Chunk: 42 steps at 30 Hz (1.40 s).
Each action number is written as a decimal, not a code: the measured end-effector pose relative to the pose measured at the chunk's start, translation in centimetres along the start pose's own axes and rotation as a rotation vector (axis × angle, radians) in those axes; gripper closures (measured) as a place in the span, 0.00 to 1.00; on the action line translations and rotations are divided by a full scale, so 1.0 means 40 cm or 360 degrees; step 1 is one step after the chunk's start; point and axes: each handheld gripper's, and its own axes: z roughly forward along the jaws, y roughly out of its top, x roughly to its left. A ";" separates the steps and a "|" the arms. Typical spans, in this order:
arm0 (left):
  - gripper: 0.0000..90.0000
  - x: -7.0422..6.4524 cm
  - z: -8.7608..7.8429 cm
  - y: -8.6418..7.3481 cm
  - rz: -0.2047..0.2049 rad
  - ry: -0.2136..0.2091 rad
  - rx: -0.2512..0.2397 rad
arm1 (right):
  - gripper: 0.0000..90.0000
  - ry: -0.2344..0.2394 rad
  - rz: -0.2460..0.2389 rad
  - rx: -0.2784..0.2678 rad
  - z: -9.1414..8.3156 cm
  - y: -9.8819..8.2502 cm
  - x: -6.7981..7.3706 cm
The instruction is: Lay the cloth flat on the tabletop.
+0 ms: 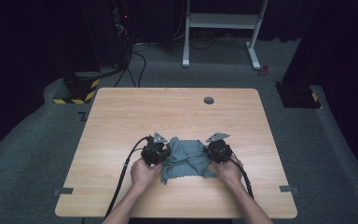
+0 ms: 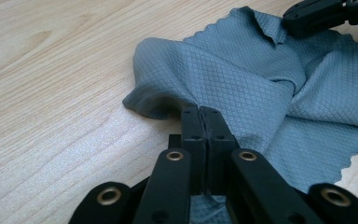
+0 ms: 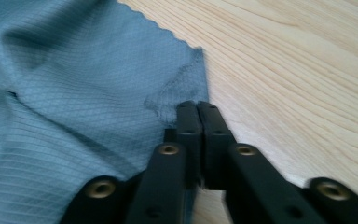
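While both of your hands are resting low on the wooden table (image 1: 121, 121), you are pinching the grey-blue microfibre cloth (image 1: 186, 156) at two opposite sides. The cloth is lying near the middle of the table's near half, rumpled and partly doubled over itself between the two tools.

Your left gripper (image 2: 200, 112) is standing with its jaws pressed together, and a fold of the cloth's raised edge is caught between them. Your right gripper (image 3: 196, 108) is likewise clamped tight, biting the fabric close to a corner by the scalloped hem. In the high view the left gripper (image 1: 161, 151) and the right gripper (image 1: 212, 150) are sitting just beside the cloth on either side.

Judgement: you are at the grasping stage of a spreading or folding job, with both holds made and the cloth not yet lifted clear. The next move is calling for both hands to be working evenly together, whether raising or drawing apart, so that the creases are pulled out. The right-hand bite is looking shallow; a jerk could be freeing that corner.
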 end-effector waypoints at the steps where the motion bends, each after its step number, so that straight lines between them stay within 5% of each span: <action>1: 0.99 -0.002 -0.001 -0.001 -0.0012 -0.0011 -0.0008 | 1.00 -0.0002 0.0005 0.0001 -0.001 0.000 -0.003; 5: 0.99 -0.003 -0.013 -0.006 -0.0019 -0.0046 -0.0026 | 1.00 0.0008 0.0037 -0.0038 -0.016 -0.005 -0.012; 8: 0.99 -0.019 -0.019 -0.020 0.0008 -0.0121 0.0023 | 1.00 0.0084 0.0040 -0.0139 -0.060 -0.011 -0.012; 10: 0.99 -0.031 -0.019 -0.026 0.0037 -0.0127 0.0045 | 1.00 0.0125 0.0026 -0.0128 -0.074 -0.017 -0.003; 14: 0.99 -0.032 -0.018 -0.031 0.0037 -0.0127 0.0054 | 1.00 0.0089 0.0009 -0.0078 -0.075 -0.034 -0.001; 19: 0.92 -0.006 -0.020 -0.024 -0.0045 -0.0083 0.0009 | 1.00 0.0037 0.0146 -0.0063 -0.061 -0.045 -0.049; 21: 0.90 -0.001 -0.022 -0.020 -0.0048 -0.0068 0.0003 | 1.00 0.0030 0.0131 -0.0065 -0.059 -0.039 -0.049; 23: 0.93 0.008 -0.022 -0.012 -0.0043 0.0020 -0.0005 | 1.00 0.0000 0.0112 -0.0080 -0.057 -0.019 -0.046; 24: 0.95 0.023 -0.015 -0.005 -0.0051 0.0083 0.0017 | 1.00 -0.0016 0.0099 -0.0079 -0.056 -0.012 -0.047; 27: 0.97 0.030 -0.005 -0.007 -0.0035 0.0116 0.0082 | 1.00 -0.0070 0.0071 -0.0057 -0.049 -0.001 -0.052; 32: 0.79 0.041 -0.011 -0.015 -0.0079 0.0114 0.0050 | 0.93 -0.0042 0.0113 0.0022 -0.032 -0.010 -0.062; 34: 0.73 0.058 -0.015 -0.006 -0.0168 0.0080 -0.0035 | 0.89 -0.0037 0.0133 -0.0029 -0.039 -0.007 -0.062; 38: 0.63 0.070 -0.001 0.018 -0.0208 0.0074 -0.0067 | 0.86 -0.0028 0.0148 -0.0124 -0.058 0.007 -0.059; 42: 0.60 0.065 0.028 0.035 -0.0224 0.0049 -0.0048 | 0.85 -0.0010 0.0127 -0.0092 -0.045 0.016 -0.044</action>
